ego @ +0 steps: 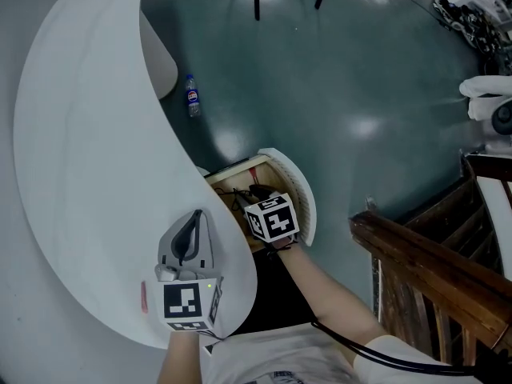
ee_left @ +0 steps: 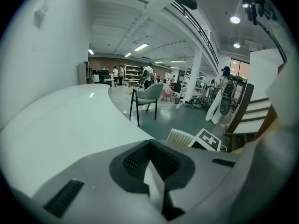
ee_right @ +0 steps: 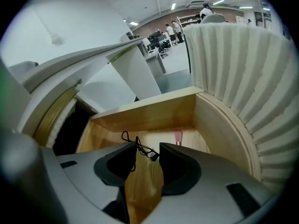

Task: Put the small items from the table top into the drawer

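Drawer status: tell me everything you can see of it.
The drawer stands pulled open from under the white table. It has a light wood floor and walls and a curved white ribbed front. A small pink item lies on its floor by the far wall. The right gripper reaches into it, holding a black wire item.

White curved table top point(ego: 80, 174): one small pinkish item point(ego: 144, 297) near its front edge, can't ID. Open wooden drawer point(ee_right: 154, 113), ribbed white front: pink stick point(ee_right: 178, 136) on its floor; black wire piece point(ee_right: 140, 146) over it, contact with the floor unclear. Teal floor point(ego: 336, 78): water bottle point(ego: 192, 95) beside the table.
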The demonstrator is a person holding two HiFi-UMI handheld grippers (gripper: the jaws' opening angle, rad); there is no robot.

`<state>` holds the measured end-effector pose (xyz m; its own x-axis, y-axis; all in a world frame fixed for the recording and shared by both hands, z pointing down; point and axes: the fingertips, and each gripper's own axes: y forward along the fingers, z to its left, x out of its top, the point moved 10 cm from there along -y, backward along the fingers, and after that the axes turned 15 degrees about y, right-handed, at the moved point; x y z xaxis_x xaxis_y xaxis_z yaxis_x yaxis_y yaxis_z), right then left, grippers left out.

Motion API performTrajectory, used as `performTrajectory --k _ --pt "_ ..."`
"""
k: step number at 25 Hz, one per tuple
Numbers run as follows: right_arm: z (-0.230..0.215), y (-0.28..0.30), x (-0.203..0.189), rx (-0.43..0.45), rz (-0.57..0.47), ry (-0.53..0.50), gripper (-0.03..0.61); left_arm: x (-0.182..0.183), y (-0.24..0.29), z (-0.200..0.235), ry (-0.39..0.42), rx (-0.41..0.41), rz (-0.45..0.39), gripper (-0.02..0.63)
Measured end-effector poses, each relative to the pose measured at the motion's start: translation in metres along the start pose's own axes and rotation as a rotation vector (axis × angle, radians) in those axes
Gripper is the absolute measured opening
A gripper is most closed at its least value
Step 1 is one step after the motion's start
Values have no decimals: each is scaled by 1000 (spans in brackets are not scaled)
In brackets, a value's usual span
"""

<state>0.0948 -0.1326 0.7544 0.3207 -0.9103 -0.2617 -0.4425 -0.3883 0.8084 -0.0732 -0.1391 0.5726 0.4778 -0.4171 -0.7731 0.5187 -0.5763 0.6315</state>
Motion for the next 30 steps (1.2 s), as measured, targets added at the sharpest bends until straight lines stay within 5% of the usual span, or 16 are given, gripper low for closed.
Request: performTrajectory --k 30 --pt "-23 28 -9 -71 6 3 170 -3 4 3 34 -4 17 20"
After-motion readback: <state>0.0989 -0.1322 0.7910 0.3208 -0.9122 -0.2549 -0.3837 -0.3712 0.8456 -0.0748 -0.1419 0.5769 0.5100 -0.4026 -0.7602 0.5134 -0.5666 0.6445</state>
